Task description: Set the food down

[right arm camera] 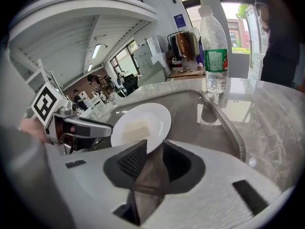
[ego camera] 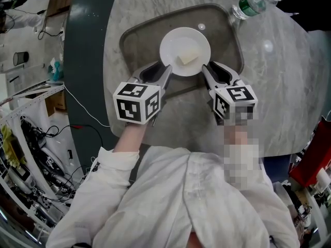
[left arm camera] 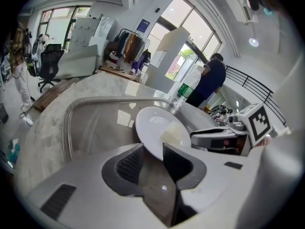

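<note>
We see a white plate point(ego camera: 175, 41) over the middle of a grey tray point(ego camera: 133, 44), which rests on a marbled worktop point(ego camera: 289, 87). The food point(ego camera: 187, 58), a pale yellow block, lies on the plate, toward its near right part. We cannot confirm from these views whether the base of the plate touches the tray floor. The left gripper point(left arm camera: 151, 151) reaches the plate from the near left. Its jaws stand fairly wide, with the plate rim between them, and the pads do not appear to press on it. The right gripper point(right arm camera: 153, 149) reaches the plate from the near right. Its jaws stand narrower and close on the rim, with a ribbed pad on each side of the plate edge. Both grippers point down and forward, toward the plate centre, and each one shows in the other gripper's view, beyond the plate. A clear plastic bottle point(right arm camera: 215, 56) with a green label stands upright on the worktop, just beside the far right corner of the tray and apart from the plate.
</note>
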`<action>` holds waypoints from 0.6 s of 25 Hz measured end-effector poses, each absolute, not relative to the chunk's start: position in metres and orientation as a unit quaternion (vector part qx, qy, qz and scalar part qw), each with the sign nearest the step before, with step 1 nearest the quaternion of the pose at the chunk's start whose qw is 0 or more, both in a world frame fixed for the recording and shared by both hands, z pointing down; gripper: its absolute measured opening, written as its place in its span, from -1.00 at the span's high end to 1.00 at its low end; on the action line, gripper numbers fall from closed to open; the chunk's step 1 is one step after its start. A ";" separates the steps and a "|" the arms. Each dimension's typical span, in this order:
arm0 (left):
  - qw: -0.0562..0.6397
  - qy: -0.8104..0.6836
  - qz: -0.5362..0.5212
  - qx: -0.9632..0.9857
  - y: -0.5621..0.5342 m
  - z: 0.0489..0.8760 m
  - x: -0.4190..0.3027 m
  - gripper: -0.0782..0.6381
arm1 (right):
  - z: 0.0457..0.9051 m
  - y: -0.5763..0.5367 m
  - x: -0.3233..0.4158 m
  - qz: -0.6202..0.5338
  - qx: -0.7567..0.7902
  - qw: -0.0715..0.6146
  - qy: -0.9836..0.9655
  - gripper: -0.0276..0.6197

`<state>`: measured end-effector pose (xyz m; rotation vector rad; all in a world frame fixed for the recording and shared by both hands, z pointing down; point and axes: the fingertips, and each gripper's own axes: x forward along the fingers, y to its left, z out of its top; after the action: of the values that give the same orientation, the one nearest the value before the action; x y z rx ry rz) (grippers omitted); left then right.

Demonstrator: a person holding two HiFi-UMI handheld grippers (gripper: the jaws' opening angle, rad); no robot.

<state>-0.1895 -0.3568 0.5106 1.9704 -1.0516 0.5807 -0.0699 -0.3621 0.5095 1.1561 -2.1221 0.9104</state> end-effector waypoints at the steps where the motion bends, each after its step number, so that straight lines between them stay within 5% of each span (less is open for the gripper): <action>1: 0.402 -0.419 0.229 0.781 -0.357 0.509 -0.190 0.46 | 0.508 -0.361 -0.069 0.338 0.431 0.274 -0.790 0.71; 15: 0.370 -0.435 0.201 0.796 -0.326 0.478 -0.177 0.46 | 0.472 -0.336 -0.048 0.305 0.421 0.235 -0.821 0.71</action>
<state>-0.1771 -0.3261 0.4778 2.0414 -1.1167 0.5152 -0.0482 -0.3356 0.4720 1.1547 -2.2535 0.8355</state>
